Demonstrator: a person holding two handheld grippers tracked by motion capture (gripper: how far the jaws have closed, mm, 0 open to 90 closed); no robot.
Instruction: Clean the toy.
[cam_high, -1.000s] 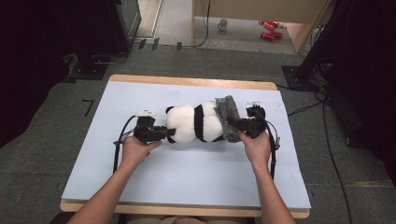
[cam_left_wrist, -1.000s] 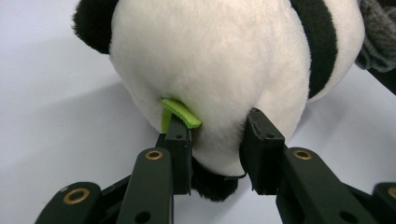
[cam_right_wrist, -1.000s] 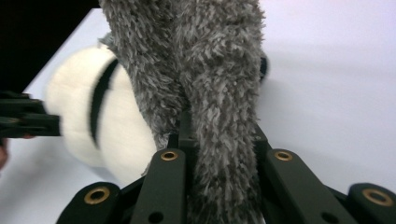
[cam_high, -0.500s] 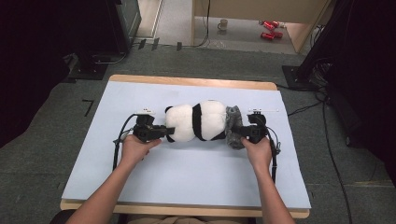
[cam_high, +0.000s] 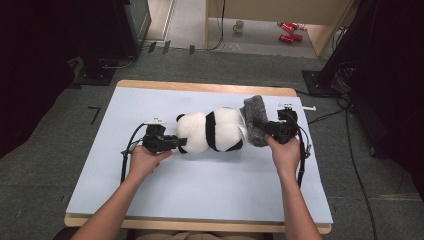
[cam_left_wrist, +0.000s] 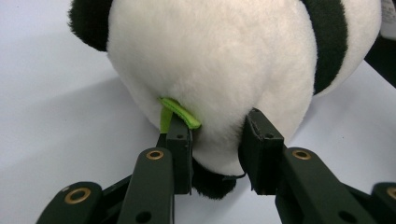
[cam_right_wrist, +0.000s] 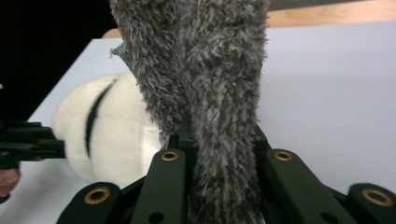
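High view: a plush panda (cam_high: 212, 131) is lying on its side at the middle of the pale blue table (cam_high: 200, 190). The left gripper (cam_left_wrist: 215, 151) is pinching the panda's white head end with its jaws partly closed. The right gripper (cam_right_wrist: 219, 140) is clamping a grey fuzzy cloth (cam_high: 254, 120) just beside the panda's far end.

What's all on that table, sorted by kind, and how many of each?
Plush panda: 1
Grey fuzzy cloth: 1
Handheld grippers: 2, the left gripper and the right gripper
Total: 4
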